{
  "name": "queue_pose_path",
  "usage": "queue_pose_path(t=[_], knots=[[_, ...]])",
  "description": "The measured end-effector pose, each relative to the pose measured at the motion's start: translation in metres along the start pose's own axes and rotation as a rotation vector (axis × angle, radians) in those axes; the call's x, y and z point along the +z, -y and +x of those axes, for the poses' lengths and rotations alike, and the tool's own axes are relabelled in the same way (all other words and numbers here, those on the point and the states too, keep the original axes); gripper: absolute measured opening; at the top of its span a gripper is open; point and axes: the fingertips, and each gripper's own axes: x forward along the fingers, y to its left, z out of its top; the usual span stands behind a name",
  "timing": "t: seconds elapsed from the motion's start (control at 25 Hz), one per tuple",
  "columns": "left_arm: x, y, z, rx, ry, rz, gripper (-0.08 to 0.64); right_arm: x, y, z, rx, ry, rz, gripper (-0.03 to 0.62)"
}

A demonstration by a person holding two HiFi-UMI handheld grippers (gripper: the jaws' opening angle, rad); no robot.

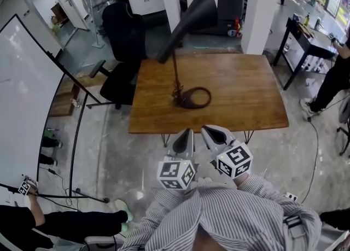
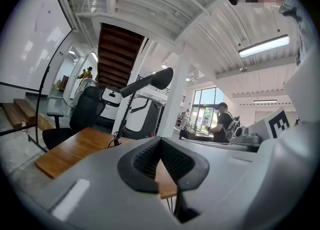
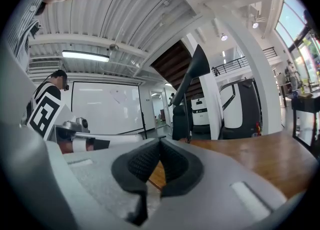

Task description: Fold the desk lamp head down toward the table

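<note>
Wooden table [image 1: 240, 91] under raised desk lamp [image 1: 196, 10]; left gripper [image 1: 186, 132], right gripper [image 1: 208, 130] fingers together, apparently empty.

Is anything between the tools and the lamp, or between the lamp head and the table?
Nothing visible does. The left tool and right tool hang shut off the table's near edge; bare wood runs to the lamp. By its foot only a coiled cable lies.

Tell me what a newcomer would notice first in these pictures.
A black lamp stands on the wooden table, its cone head raised high on a thin stem. Short of the table's near edge, the left gripper and right gripper hover side by side, jaws shut and empty. A black chair sits at the table's far left corner.
</note>
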Motion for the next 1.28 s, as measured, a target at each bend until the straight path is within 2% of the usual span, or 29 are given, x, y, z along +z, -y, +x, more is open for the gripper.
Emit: queue_pose_path(t=[0.2, 0.36, 0.52, 0.64, 0.88, 1.0, 1.12, 1.28], knots=[[0.003, 0.004, 0.005, -0.03, 0.01, 0.001, 0.005, 0.004, 0.003, 0.003, 0.014, 0.008, 0.006, 0.0], [-0.002, 0.004, 0.014, -0.036, -0.007, -0.005, 0.005, 0.006, 0.0, 0.006, 0.08, 0.029, 0.003, 0.0], [-0.004, -0.002, 0.022, -0.012, 0.013, -0.023, 0.005, 0.007, 0.01, 0.004, 0.101, 0.026, -0.069, 0.0], [-0.009, -0.007, 0.023, 0.018, 0.025, -0.041, 0.005, 0.005, 0.021, -0.001, 0.115, 0.016, -0.062, 0.0], [-0.018, -0.027, 0.039, 0.079, -0.003, -0.05, 0.005, 0.004, 0.056, 0.001, 0.033, 0.012, -0.069, 0.0], [-0.014, -0.043, 0.056, 0.08, -0.027, -0.002, 0.005, 0.022, 0.072, 0.008, 0.004, 0.056, -0.124, 0.0], [0.002, -0.063, 0.077, 0.069, -0.011, 0.061, 0.006, 0.046, 0.091, 0.025, -0.015, 0.094, -0.198, 0.002], [0.016, -0.088, 0.101, 0.055, 0.009, 0.069, 0.006, 0.071, 0.104, 0.048, -0.051, 0.148, -0.214, 0.002]])
